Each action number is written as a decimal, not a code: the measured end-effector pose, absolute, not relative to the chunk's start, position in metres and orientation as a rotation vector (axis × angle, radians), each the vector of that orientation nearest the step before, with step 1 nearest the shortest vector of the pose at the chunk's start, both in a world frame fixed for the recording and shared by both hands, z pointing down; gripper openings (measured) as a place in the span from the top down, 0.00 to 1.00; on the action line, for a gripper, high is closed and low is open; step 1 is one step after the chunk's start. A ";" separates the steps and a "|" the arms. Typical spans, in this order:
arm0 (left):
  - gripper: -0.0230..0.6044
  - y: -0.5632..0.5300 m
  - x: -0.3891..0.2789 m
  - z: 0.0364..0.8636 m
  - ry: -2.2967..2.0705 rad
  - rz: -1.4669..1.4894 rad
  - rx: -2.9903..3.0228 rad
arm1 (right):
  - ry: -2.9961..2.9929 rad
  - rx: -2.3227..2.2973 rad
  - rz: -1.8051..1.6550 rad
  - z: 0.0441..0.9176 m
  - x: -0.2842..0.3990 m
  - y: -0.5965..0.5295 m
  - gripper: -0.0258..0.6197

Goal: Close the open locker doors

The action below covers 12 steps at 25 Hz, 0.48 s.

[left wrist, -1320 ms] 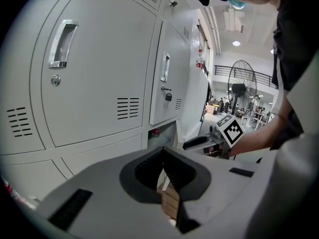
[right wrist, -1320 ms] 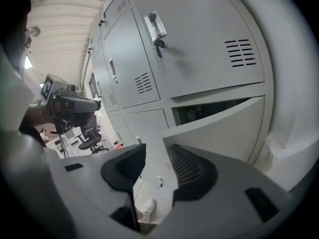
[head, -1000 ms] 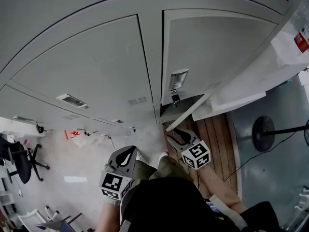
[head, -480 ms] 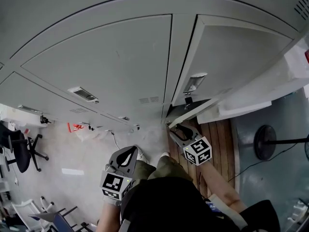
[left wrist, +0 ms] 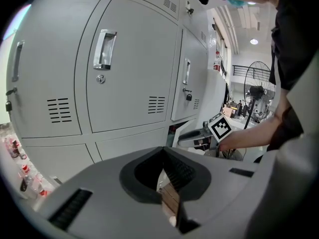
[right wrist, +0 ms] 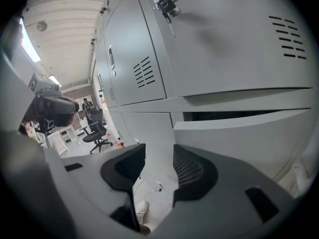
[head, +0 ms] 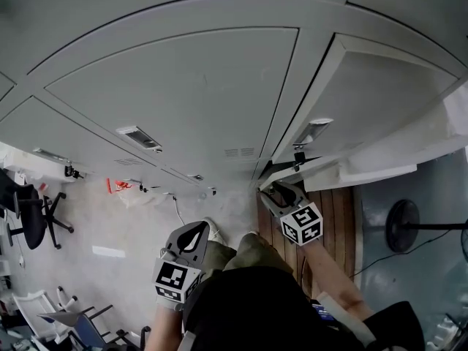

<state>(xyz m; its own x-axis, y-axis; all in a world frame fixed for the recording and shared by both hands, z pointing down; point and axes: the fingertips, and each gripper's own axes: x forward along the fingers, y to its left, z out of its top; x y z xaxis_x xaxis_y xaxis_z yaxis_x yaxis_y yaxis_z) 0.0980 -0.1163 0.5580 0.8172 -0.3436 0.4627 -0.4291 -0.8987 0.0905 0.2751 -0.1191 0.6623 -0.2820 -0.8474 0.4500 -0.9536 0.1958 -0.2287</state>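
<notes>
left gripper [left wrist: 162,149]: jaws pressed together, empty | right gripper [right wrist: 158,156]: jaws spread, empty | grey metal lower locker door [right wrist: 234,133]: ajar; just ahead-right of right gripper

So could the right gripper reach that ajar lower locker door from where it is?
Probably yes. The right gripper is close to the ajar lower door, its jaws apart and empty, and nothing appears to stand between it and the panel.

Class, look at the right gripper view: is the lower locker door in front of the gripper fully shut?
No: the lower locker door stands ajar, with a dark gap showing along its top edge.
</notes>
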 end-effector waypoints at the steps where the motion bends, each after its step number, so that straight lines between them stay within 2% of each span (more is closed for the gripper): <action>1: 0.95 -0.118 0.097 0.558 -0.608 0.660 2.813 | -2.244 1.727 0.688 0.662 0.275 -0.122 0.69; 12: 0.95 -0.130 0.092 0.558 -0.674 0.631 2.816 | -2.237 1.717 0.653 0.665 0.281 -0.143 0.67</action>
